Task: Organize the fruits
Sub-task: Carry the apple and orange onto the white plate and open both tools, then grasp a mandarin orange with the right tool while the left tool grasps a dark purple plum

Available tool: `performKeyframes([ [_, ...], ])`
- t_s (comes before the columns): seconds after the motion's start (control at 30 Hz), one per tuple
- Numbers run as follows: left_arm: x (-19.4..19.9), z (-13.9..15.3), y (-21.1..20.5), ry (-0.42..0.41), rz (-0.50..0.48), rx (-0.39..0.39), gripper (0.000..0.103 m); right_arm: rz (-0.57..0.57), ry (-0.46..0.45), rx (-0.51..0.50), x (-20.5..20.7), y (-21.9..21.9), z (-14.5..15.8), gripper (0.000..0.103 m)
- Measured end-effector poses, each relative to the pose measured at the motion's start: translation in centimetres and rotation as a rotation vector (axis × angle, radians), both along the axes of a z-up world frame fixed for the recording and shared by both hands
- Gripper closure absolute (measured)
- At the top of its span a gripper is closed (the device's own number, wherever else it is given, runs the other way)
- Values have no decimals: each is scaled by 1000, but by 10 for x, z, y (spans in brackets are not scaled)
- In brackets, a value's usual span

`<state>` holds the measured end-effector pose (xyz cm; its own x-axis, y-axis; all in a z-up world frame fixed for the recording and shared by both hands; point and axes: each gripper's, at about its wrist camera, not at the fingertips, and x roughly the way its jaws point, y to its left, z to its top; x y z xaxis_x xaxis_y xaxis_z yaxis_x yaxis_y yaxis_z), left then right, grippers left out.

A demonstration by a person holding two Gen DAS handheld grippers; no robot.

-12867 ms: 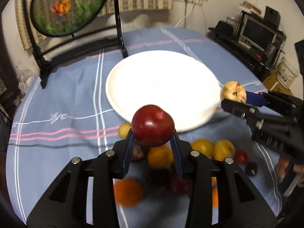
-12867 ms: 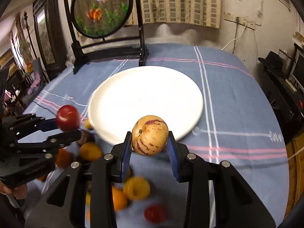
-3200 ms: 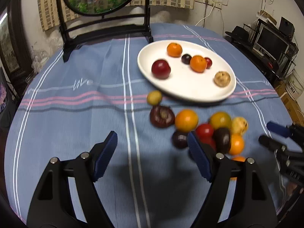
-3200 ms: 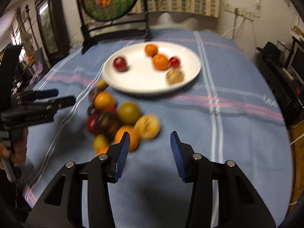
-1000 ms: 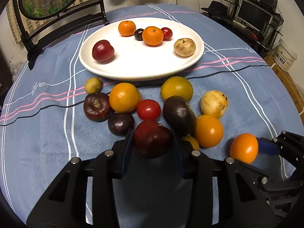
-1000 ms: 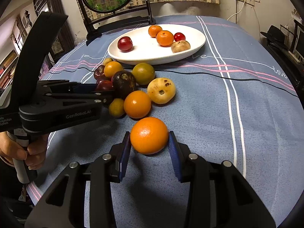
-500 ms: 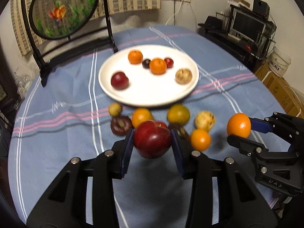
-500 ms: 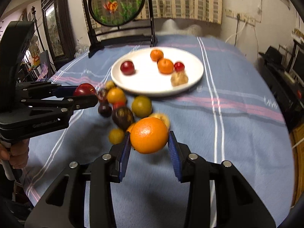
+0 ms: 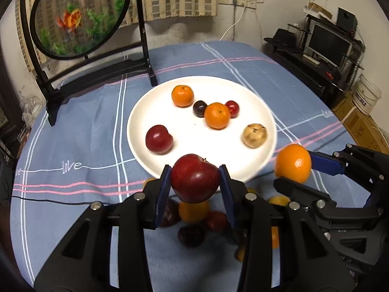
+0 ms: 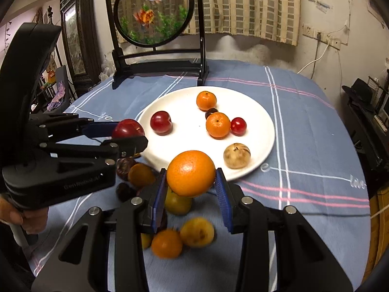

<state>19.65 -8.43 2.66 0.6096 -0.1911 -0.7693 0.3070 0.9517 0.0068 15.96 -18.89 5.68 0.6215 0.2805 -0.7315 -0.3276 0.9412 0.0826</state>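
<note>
My left gripper (image 9: 194,185) is shut on a dark red plum (image 9: 194,181) and holds it in the air at the near rim of the white plate (image 9: 194,143). My right gripper (image 10: 190,186) is shut on an orange (image 10: 190,172), held above the plate's near edge; it also shows in the left wrist view (image 9: 293,163). The plate (image 10: 184,146) carries several fruits: a red plum (image 9: 159,138), two tangerines, a small dark fruit, a small red one and a tan speckled fruit (image 9: 254,135). Several loose fruits (image 10: 197,232) lie on the cloth below both grippers.
The table has a blue cloth (image 9: 73,126) with white and pink stripes. A round fish screen on a black stand (image 9: 80,17) stands behind the plate. A shelf with a monitor (image 9: 328,43) is off the table to the right.
Both grippers have lifted their fruits off the cloth and carried them forward to the plate's near rim. The loose pile now lies under and behind the fingers.
</note>
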Motion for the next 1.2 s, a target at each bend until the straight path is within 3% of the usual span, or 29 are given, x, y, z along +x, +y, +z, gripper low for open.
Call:
performKeyframes([
  [0.37, 49, -32, 1, 88, 46, -42, 62, -5, 88, -34, 54, 9, -38, 61],
  [0.43, 50, -32, 2, 89, 47, -52, 57, -9, 79, -17, 52, 7, -37, 60],
  [0.5, 44, -25, 4, 48, 54, -44, 40, -10, 74, -11, 49, 6, -33, 59],
  [0.83, 8, -4, 22, 0, 61, -42, 37, -59, 64, 54, 15, -19, -15, 59],
  [1.2, -45, -9, 44, 8, 77, -34, 35, -101, 84, 67, -43, -41, -18, 59],
])
